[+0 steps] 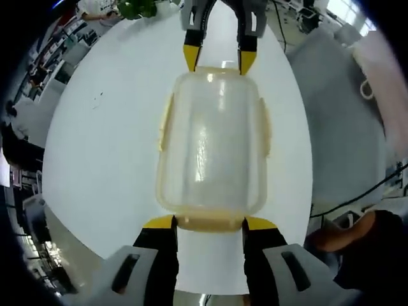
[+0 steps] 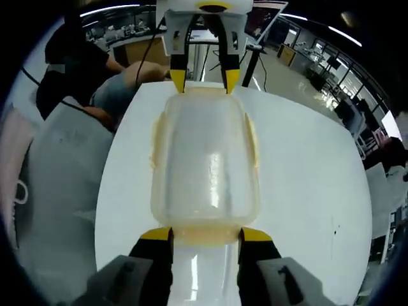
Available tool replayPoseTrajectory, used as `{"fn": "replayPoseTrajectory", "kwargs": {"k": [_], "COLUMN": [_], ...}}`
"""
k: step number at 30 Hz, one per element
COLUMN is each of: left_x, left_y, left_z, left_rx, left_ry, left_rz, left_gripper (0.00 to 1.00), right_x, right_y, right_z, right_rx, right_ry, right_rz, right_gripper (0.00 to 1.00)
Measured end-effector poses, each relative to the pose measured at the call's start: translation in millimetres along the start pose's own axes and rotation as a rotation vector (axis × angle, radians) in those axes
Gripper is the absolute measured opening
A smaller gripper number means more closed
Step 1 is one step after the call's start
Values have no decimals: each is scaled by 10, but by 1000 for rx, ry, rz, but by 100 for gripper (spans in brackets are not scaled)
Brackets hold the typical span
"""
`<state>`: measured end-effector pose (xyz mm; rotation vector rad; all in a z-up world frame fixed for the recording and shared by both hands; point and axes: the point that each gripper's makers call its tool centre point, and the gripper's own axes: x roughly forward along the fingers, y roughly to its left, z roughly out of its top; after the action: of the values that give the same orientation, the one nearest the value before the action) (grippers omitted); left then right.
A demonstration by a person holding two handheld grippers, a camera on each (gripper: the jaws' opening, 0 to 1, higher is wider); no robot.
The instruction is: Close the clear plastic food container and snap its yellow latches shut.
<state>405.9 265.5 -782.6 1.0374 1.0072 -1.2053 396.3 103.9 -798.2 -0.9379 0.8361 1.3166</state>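
Container: a clear plastic food container lies lid-up in the middle of the white tabletop, with the lid seated on top; its contents cannot be made out through the cloudy plastic.

Latches: pale yellow latches run along the long sides and the short ends; the side ones seem to flare outward slightly, but whether any of them is snapped home is hard to tell.

Left hand-held gripper: the left hand-held gripper has its jaws apart, the yellow tips on either side of the near end latch, at or touching the container's rim; nothing is clamped between them.

Right hand-held gripper: the right hand-held gripper is likewise spread, its tips framing the opposite end latch; actual contact is unclear.

Each seen from the other: in the left gripper view the right one comes in from the top, tips at the far end; in the right gripper view the left one does the same.

Cut off: both grippers' bodies are cropped by the frame edges.

Surroundings: a person's arm rests beside the tabletop's far edge; a grey cloth-like surface lies beside the tabletop, blurred.
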Motion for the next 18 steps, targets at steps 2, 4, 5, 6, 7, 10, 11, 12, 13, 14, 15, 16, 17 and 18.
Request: {"fn": "replayPoseTrajectory", "kwargs": {"k": [2,4,5,6,7,10,11,12,13,14,15,16,17,18], "left_x": [23,58,68,81,89,108,119,127,140,150,166,176,190,200], "left_y": [-8,-5,-6,-6,-3,-13,-12,-10,-6,-2,-1,-3,-10,-13], "left_z": [58,126,161,205,232,337,379,408,452,484,526,553,592,617], "left_rx": [1,6,9,12,14,19,22,24,32,33,36,40,47,49], "left_ry": [-5,-12,-16,-21,-24,-33,-35,-37,-41,-45,-49,-50,-52,-53], "left_rz": [-6,-7,-6,-6,-5,-11,-16,-17,-19,-21,-24,-26,-30,-31], "left_gripper": [37,37,37,37,37,37,37,37,37,37,37,37,37,37], "right_x": [-27,-57,-75,-85,-96,-134,-142,-153,-157,-167,-171,-171,-174,-176], "right_y": [6,9,7,4,2,4,6,12,13,21,26,29,38,40], "right_z": [-56,-128,-173,-200,-228,-344,-371,-416,-445,-494,-524,-554,-595,-622], "right_rx": [2,8,11,13,15,25,27,36,40,48,53,59,65,68], "right_ry": [5,12,17,20,23,28,28,29,31,35,37,37,39,42], "right_rz": [0,-1,-3,-4,-4,0,0,-1,-2,-3,-3,-1,1,1], "right_gripper": [37,37,37,37,37,37,37,37,37,37,37,37,37,37]}}
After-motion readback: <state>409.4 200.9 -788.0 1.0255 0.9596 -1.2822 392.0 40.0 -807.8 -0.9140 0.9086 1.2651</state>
